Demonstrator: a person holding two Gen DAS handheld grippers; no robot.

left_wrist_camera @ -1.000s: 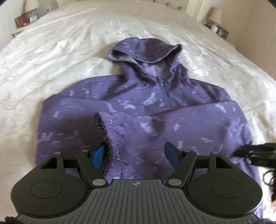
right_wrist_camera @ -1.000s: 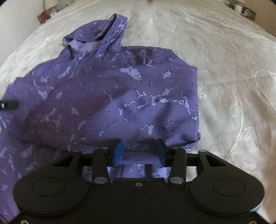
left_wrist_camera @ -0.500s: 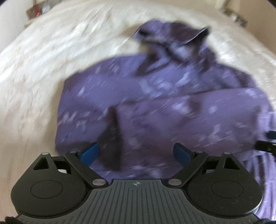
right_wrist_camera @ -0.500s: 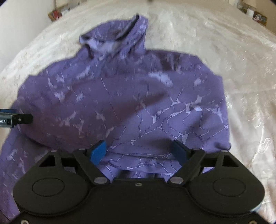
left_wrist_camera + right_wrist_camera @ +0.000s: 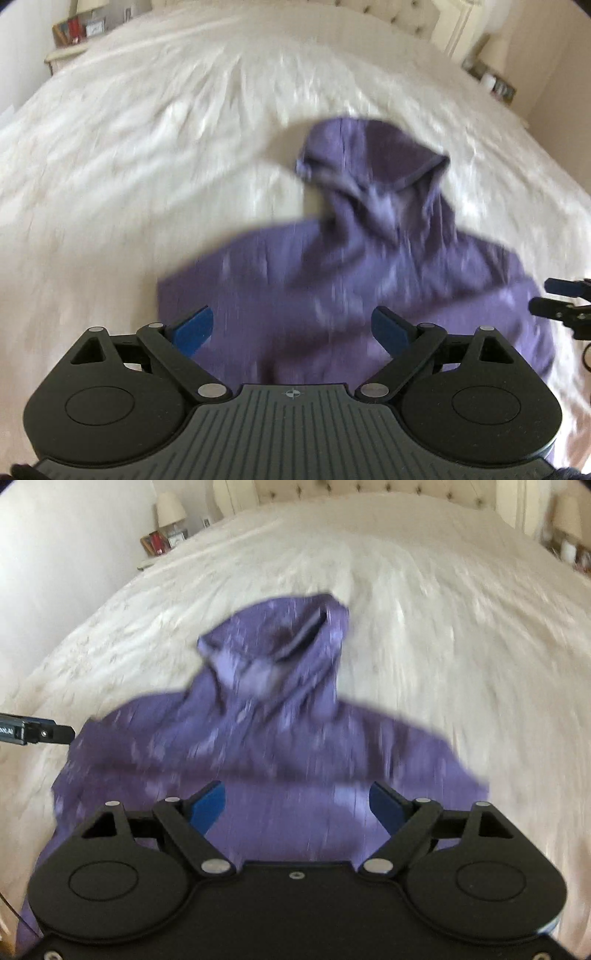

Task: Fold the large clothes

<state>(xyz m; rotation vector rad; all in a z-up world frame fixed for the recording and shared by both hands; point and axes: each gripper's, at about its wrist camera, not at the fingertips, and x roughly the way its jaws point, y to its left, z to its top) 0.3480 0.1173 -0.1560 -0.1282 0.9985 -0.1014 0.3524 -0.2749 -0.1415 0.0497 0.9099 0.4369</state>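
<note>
Both tongs are gaping wide and holding nothing: the left gripper (image 5: pixel 293 326) and right gripper (image 5: pixel 297 801) are hovering over the lower body of the purple hoodie (image 5: pixel 266 746). It is lying flat on the white bed (image 5: pixel 461 635), hood pointing toward the headboard edge, sleeves folded inward, though blur is hiding detail.
</note>
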